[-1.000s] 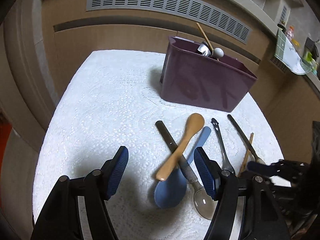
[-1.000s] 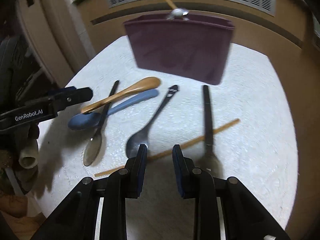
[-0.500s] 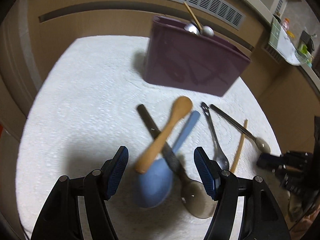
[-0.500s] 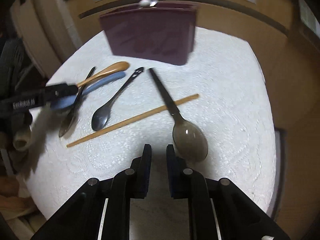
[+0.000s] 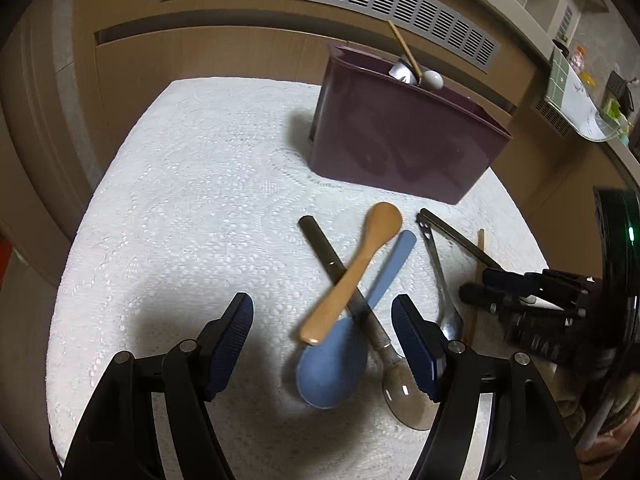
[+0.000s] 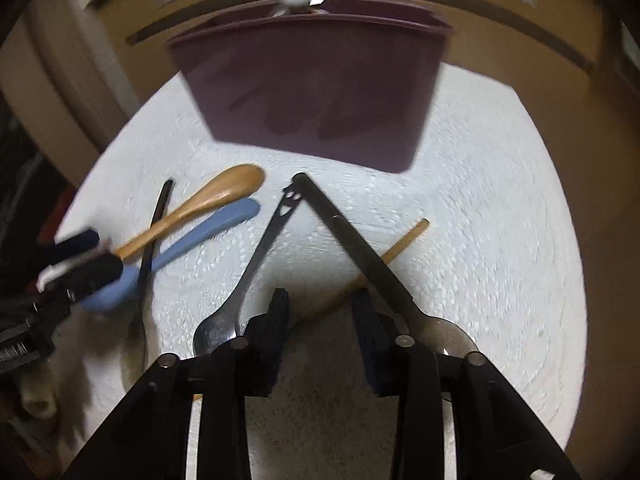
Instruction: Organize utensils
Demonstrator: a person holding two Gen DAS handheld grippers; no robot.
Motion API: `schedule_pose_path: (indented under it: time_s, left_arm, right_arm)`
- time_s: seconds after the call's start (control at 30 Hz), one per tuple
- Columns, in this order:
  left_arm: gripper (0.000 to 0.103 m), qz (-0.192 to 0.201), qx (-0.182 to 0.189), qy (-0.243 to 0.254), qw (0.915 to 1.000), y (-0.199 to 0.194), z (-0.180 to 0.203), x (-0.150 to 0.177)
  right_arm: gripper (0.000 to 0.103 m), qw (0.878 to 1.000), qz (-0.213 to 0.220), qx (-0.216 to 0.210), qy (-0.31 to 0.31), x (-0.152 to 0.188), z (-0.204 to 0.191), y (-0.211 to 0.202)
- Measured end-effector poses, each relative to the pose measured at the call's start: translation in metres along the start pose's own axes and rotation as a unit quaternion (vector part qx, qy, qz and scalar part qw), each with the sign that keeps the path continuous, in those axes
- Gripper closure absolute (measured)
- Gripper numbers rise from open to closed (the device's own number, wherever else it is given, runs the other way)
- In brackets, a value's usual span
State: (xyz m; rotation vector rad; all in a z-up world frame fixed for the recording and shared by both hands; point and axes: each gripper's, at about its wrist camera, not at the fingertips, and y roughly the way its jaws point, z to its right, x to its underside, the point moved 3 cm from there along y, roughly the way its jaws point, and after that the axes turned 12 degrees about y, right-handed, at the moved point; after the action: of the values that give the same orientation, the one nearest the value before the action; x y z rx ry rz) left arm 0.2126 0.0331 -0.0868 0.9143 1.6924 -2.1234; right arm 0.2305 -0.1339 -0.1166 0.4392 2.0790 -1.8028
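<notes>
Left gripper hovers with jaws spread wide, nothing gripped; the wooden spoon and blue spoon lie crossed between its fingers on the white lace cloth. A dark-handled metal spoon lies under them.

Right gripper, to the right, has just been opening its jaws; they stand apart over the chopstick, not pressing it. A slotted spoon and long dark spoon flank it.

Purple bin stands at the far side, holding some utensils.

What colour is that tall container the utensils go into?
Dark purple, almost plum. The container shows sharpest in the left wrist view.
</notes>
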Motion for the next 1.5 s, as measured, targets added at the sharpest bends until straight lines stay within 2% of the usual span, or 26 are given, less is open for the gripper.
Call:
schedule_pose_path:
  time_s: [0.07, 0.13, 0.3, 0.47, 0.6, 0.67, 0.83, 0.93, 1.0, 1.07, 1.1, 1.17, 1.3, 1.37, 1.4, 1.5]
  left_arm:
    - [0.031, -0.002, 0.001, 0.002, 1.0, 0.002, 0.0, -0.001]
    - [0.031, -0.006, 0.008, 0.005, 0.9999, 0.004, 0.003, -0.002]
    - [0.031, -0.02, 0.026, 0.012, 0.9994, 0.013, 0.014, -0.004]
    - [0.031, -0.026, 0.039, 0.028, 0.9985, 0.015, 0.032, -0.008]
    - [0.031, -0.002, 0.025, 0.076, 0.9968, 0.005, 0.044, -0.032]
    - [0.033, -0.003, 0.029, 0.116, 0.9927, 0.009, 0.051, -0.045]
    - [0.054, -0.064, 0.011, 0.172, 0.9829, 0.054, 0.055, -0.071]
    - [0.058, -0.098, 0.013, 0.184, 0.978, 0.078, 0.057, -0.079]
    - [0.058, -0.108, 0.028, 0.173, 0.9785, 0.088, 0.058, -0.086]
    - [0.069, -0.106, 0.03, 0.163, 0.9805, 0.093, 0.06, -0.089]
    - [0.071, -0.101, 0.025, 0.161, 0.9814, 0.094, 0.061, -0.089]
    - [0.071, -0.089, 0.019, 0.158, 0.9832, 0.092, 0.062, -0.086]
    - [0.071, -0.064, 0.027, 0.121, 0.9901, 0.071, 0.051, -0.071]
    - [0.071, -0.048, 0.017, 0.108, 0.9928, 0.057, 0.041, -0.062]
    - [0.071, -0.041, 0.015, 0.102, 0.9938, 0.052, 0.038, -0.059]
    - [0.071, -0.01, 0.009, 0.067, 0.9977, 0.033, 0.024, -0.053]
  right_arm:
    - [0.068, 0.999, 0.01, 0.011, -0.049, 0.009, -0.007, -0.004]
    - [0.07, 0.996, 0.007, 0.004, -0.084, 0.017, -0.004, -0.011]
    - [0.07, 0.992, 0.006, 0.011, -0.126, 0.034, 0.033, -0.029]
    - [0.07, 0.996, 0.012, 0.021, -0.091, 0.03, 0.07, -0.031]
    - [0.069, 0.999, 0.017, 0.003, -0.043, 0.023, 0.085, -0.028]
    - [0.067, 0.999, 0.022, -0.004, -0.041, 0.023, 0.083, -0.027]
    - [0.067, 0.998, 0.022, -0.054, -0.023, 0.026, 0.08, -0.036]
    - [0.067, 0.998, 0.026, -0.061, -0.02, 0.031, 0.083, -0.047]
    - [0.067, 0.998, 0.026, -0.059, -0.013, 0.034, 0.088, -0.05]
    - [0.067, 0.998, 0.027, -0.056, 0.003, 0.034, 0.093, -0.05]
    - [0.067, 0.998, 0.027, -0.055, 0.009, 0.032, 0.094, -0.049]
    - [0.067, 0.999, 0.026, -0.039, 0.022, 0.026, 0.094, -0.042]
    - [0.068, 0.999, 0.02, -0.025, 0.029, 0.013, 0.086, -0.024]
    - [0.075, 0.999, 0.021, -0.023, 0.023, 0.008, 0.076, -0.021]
    - [0.084, 0.999, 0.02, -0.023, 0.018, 0.006, 0.07, -0.019]
    - [0.094, 0.999, 0.033, -0.019, 0.001, -0.001, 0.049, -0.016]
